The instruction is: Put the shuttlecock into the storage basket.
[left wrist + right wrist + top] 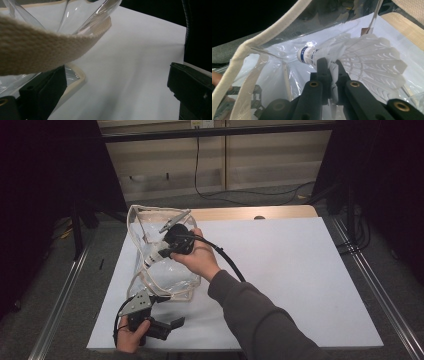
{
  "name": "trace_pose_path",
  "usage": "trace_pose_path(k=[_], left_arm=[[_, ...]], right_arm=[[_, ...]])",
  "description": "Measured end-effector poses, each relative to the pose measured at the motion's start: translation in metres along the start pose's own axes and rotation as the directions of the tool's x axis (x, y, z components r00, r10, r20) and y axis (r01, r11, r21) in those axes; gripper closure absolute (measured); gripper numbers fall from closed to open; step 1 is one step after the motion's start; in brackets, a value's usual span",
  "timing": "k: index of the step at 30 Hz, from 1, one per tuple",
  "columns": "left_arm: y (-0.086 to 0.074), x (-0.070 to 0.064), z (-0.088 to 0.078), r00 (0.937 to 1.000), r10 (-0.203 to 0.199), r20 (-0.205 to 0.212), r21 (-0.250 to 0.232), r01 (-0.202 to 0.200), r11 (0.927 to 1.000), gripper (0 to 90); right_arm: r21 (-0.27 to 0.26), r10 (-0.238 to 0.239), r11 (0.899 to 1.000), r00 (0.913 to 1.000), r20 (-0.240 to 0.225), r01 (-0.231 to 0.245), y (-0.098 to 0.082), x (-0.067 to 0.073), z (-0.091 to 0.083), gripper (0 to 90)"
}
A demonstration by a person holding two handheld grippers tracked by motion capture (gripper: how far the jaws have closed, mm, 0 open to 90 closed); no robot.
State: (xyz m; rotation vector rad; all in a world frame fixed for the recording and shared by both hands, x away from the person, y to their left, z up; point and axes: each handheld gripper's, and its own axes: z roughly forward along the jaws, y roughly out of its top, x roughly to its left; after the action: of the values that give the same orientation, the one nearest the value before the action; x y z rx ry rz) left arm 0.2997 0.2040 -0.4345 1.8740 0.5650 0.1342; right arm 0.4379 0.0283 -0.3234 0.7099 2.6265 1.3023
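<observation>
Shuttlecock (pixel 352 56) sits pinched in the right gripper's (pixel 331 68) jaws, already inside the clear bag (pixel 165 280); release remains. Left gripper (pixel 117 85) jaws stand wide, bag strap (pixel 37 50) draped across.

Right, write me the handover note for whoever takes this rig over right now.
Right claw: shut on the white shuttlecock, gripping its feather skirt, held inside the mouth of the clear bag.
Left claw: open, jaws wide apart, low by the bag's near end; the bag's cream webbing strap passes just in front of it, one jaw against the trimmed edge. Whether it pins the bag I cannot tell.
Bag: on the white table, left part, mouth open.
Done: shuttlecock picked up and brought into the bag.
Left: release it inside, draw the right claw out.
</observation>
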Motion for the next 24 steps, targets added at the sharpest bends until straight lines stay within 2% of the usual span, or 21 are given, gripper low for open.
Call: trace_pose_path(k=[14, 24], left_arm=[[0.0, -0.0005, -0.0004, 1.0, -0.005, 0.001, -0.002, 0.005, 1.0, 2.4], [-0.0001, -0.0005, -0.001, 1.0, -0.004, 0.002, -0.003, 0.004, 1.0, 2.4]], right_arm=[[-0.002, -0.001, 1.0, 1.0, 0.001, 0.001, 0.005, 0.0015, -0.0021, 87.4], [0.022, -0.01, 1.0, 0.9999, -0.003, 0.01, 0.0066, 0.0037, 0.0046, 87.4]])
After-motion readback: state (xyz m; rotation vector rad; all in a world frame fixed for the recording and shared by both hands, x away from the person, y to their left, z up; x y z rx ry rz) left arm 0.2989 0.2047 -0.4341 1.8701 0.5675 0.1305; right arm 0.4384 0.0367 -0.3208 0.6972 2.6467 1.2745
